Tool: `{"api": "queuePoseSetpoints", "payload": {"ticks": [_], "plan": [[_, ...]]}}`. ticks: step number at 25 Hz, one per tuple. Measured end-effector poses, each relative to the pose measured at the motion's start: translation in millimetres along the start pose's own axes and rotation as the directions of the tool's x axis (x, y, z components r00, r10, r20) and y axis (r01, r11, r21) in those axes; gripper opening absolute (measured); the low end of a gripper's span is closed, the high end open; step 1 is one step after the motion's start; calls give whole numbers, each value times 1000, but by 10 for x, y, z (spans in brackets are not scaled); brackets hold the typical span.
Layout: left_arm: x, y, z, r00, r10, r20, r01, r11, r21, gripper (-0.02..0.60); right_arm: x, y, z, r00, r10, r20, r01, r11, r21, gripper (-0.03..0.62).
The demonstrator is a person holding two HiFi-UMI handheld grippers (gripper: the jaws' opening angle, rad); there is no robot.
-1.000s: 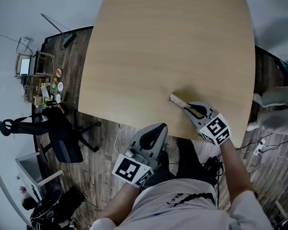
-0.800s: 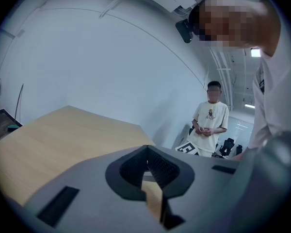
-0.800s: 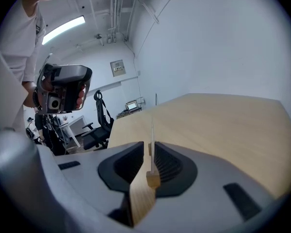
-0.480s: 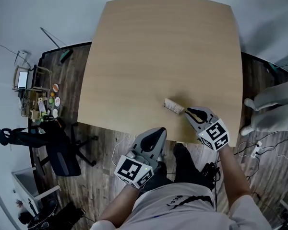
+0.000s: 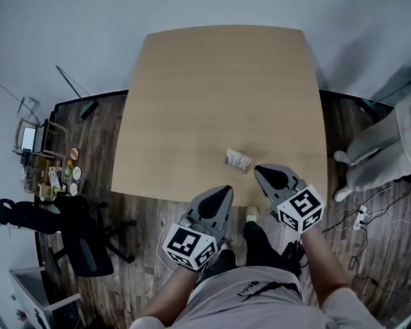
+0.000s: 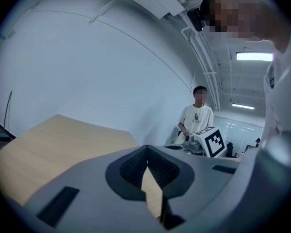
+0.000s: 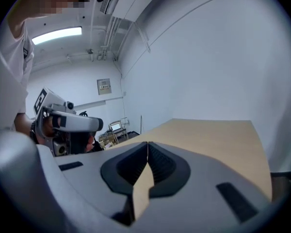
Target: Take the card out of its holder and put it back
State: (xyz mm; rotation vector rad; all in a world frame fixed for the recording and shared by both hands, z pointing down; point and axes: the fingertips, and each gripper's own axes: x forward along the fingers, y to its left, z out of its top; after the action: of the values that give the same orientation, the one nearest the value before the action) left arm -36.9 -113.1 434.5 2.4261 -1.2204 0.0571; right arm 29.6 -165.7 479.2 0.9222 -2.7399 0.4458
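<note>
- L gripper point(image 5: 223, 191): my jaws are pressed together, tips meeting, nothing between them. It hangs at the near edge of the surface point(image 5: 212, 88), by my legs.
- R gripper point(image 5: 261, 171): jaws also pressed together and empty. Tips are over the surface's front strip, just beside the card holder point(image 5: 238, 160), not touching it.
- Card holder: small pale item lying on the light wood surface, near the front edge, right of ctr, apart from both grippers. Too small to tell if the card is in it.
- Bystander point(image 5: 387, 149) in light clothes stands off the surface's right side.
- Office chair point(image 5: 82, 235) sits on the dark floor at left.
</note>
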Motion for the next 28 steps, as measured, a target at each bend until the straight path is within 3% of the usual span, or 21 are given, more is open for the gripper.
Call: {"api": "queuePoseSetpoints", "payload": {"ticks": [5, 15, 28], "plan": [[-179, -157, 195, 999, -32, 36, 31, 999, 30, 12, -218, 359, 313, 998, -17, 58, 16, 1000, 24, 15], [-475, -396, 541, 992, -84, 97, 76, 993, 85, 12, -576, 848, 875, 987, -63, 146, 69, 997, -34, 12], [-765, -559, 677, 983, -118, 138, 101, 987, 126, 12, -740, 1186, 1050, 978, -74, 196, 91, 993, -79, 12]]}}
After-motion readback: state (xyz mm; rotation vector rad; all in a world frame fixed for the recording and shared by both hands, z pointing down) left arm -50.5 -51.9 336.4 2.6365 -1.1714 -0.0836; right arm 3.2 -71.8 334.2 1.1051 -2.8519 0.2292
